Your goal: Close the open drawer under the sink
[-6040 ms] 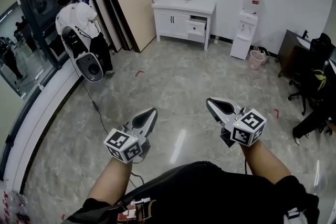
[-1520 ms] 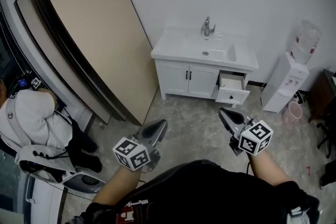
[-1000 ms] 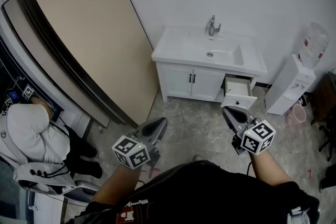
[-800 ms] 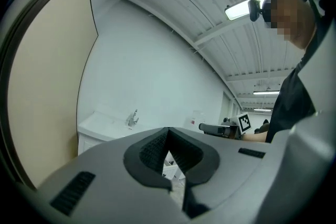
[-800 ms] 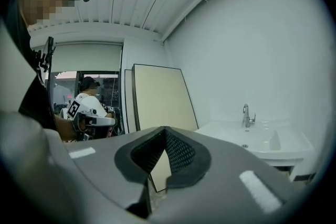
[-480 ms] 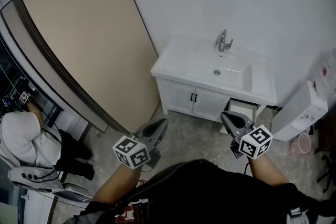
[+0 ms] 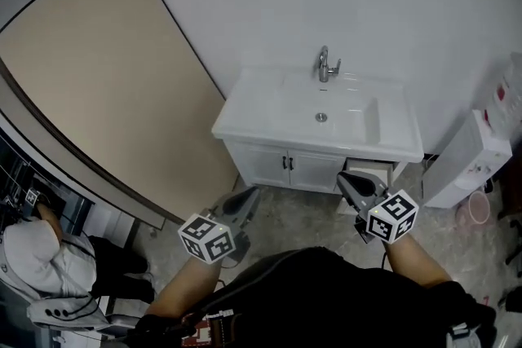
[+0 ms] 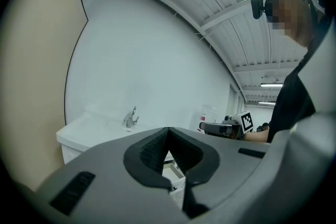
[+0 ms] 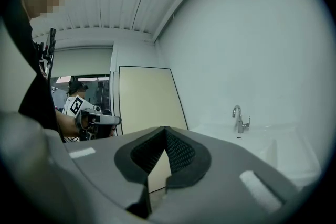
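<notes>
The white sink cabinet with its basin and chrome faucet stands against the wall just ahead. Its open drawer juts from the right end under the basin, partly hidden behind my right gripper. That gripper is shut and empty, its tips just short of the drawer front. My left gripper is also shut and empty, in front of the cabinet doors. In the left gripper view the drawer shows below the closed tips. In the right gripper view the faucet is to the right.
Large beige boards lean on the wall left of the cabinet. A white water dispenser and a pink bin stand to its right. A person in white crouches at lower left. Grey tiled floor lies before the cabinet.
Both grippers have come closer to the sink cabinet, which looms larger. The open drawer has slipped behind my right gripper's tips. Both stay shut.
</notes>
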`<state>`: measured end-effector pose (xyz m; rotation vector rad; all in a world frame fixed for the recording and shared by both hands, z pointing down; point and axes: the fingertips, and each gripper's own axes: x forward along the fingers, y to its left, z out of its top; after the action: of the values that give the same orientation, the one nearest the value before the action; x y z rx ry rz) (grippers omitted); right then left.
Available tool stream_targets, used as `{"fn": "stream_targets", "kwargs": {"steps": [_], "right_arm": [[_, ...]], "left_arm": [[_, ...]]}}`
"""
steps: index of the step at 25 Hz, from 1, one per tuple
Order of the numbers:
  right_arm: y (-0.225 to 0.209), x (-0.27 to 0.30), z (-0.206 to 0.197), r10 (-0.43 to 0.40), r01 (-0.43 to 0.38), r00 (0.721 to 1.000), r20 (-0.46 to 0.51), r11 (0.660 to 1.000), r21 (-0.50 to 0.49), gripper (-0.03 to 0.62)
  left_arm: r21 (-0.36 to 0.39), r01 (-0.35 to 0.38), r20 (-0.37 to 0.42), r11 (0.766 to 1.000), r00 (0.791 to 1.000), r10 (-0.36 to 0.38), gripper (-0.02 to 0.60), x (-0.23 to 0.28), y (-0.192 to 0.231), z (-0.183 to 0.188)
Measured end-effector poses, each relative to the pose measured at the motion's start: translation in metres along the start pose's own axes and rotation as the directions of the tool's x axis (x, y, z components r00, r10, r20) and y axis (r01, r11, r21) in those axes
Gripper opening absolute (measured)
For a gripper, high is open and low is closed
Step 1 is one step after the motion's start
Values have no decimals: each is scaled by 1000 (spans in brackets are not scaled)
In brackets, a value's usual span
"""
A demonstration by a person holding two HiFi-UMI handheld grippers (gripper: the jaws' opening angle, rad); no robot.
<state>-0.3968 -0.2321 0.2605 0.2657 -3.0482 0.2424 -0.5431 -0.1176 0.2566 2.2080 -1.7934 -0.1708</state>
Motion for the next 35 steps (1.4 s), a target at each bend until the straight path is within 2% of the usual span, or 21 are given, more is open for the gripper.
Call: {"fn": "stream_targets", "kwargs": {"steps": [7, 13, 18, 26, 31, 35], "right_arm": [[-34, 27, -2, -91, 91, 996, -18, 996, 2, -9], [-52, 81, 9, -207, 207, 978, -12, 978, -2, -8], [-61, 146, 26, -292, 292, 956, 10, 956, 11, -9], [-74, 229, 38, -369, 369, 929, 16, 929, 35, -9], [-86, 254, 35, -371, 371, 929, -4, 928, 41, -9], [-114, 263, 38, -368, 367, 930, -2, 929, 56, -9]], "left_arm": [[-19, 110, -34, 994, 993, -111, -8, 50, 37, 7], [-33, 217, -25, 976, 976, -218, -8, 80, 107, 36], [-29, 284, -34, 958, 958, -285, -8, 92, 182, 68], [-48, 330, -63, 943, 941, -333, -8, 108, 278, 97], [-63, 333, -64, 941, 939, -337, -8, 123, 304, 100], [-70, 321, -77, 945, 942, -326, -8, 146, 316, 101]]}}
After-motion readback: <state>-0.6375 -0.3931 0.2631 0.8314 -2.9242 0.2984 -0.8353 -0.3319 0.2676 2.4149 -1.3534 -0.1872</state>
